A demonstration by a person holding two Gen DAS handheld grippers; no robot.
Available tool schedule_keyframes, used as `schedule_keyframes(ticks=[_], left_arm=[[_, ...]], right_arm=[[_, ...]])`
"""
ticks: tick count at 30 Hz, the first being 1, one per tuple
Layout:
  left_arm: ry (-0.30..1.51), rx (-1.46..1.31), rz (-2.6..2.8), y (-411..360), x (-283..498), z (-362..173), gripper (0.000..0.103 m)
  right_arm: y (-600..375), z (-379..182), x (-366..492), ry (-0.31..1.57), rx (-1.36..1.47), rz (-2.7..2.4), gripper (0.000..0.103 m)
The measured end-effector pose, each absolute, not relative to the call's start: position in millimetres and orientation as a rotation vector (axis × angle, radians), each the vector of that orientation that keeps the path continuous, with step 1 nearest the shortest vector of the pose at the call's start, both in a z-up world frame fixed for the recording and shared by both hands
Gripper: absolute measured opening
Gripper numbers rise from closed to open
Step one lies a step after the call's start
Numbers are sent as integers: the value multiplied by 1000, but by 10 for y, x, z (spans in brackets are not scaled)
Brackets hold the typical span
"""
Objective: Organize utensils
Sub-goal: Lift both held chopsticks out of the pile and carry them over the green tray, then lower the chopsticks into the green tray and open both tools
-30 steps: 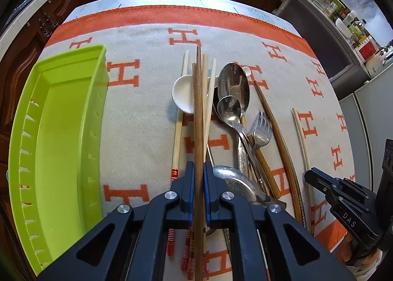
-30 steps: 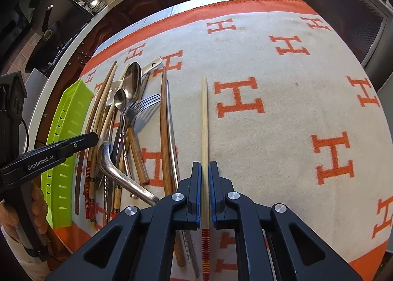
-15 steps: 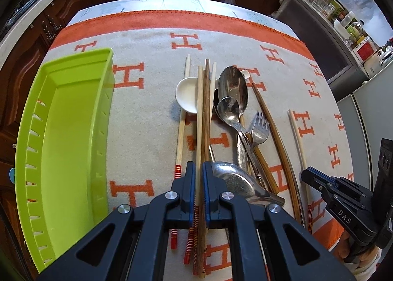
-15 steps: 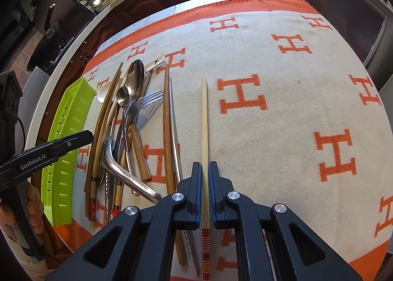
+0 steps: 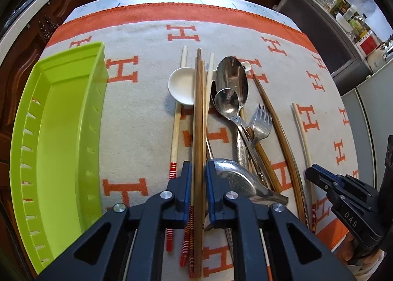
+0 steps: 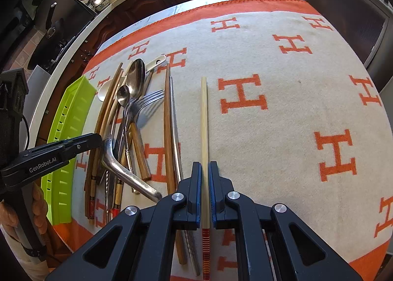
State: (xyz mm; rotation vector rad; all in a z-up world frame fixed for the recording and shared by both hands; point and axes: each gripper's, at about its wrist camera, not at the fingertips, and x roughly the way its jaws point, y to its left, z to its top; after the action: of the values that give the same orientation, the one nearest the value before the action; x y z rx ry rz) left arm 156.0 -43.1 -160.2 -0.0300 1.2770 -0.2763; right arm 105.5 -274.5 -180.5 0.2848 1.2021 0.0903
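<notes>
The left gripper (image 5: 196, 182) jaws have just been opening, a dark wooden chopstick (image 5: 199, 119) loose between them atop the utensil pile, right of the green tray (image 5: 61, 133). The right gripper (image 6: 205, 187) jaws pinch a pale bamboo chopstick (image 6: 203, 119), lying alone right of the pile.

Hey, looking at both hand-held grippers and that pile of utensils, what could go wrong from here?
The left hand-held gripper has just been opening around the dark wooden chopstick; it may roll among its neighbours instead of reaching the green tray. The right hand-held gripper pinches the pale chopstick near its striped end, so the long free end could swing.
</notes>
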Motion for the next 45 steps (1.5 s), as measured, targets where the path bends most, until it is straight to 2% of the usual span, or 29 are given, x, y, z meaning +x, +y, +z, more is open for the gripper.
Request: schedule_keyframes(ticks=[5, 15, 25, 37, 45], left_arm=[[1248, -33, -275, -413, 1551, -1559, 4], [1197, -56, -284, -284, 1458, -1244, 4], [1116, -96, -249, 160, 1149, -817, 4], [1091, -157, -122, 1141, 913, -801, 4], [1117, -154, -102, 1398, 1029, -1024, 5]], right_arm=[[-2741, -1802, 1054, 1201, 290, 91, 6], [-2798, -1751, 1044, 1212, 334, 91, 6], [-2580, -1234, 872, 1143, 348, 161, 6], [-1449, -796, 1034, 1127, 360, 342, 6], [-555, -856, 1497, 1154, 452, 367, 6]])
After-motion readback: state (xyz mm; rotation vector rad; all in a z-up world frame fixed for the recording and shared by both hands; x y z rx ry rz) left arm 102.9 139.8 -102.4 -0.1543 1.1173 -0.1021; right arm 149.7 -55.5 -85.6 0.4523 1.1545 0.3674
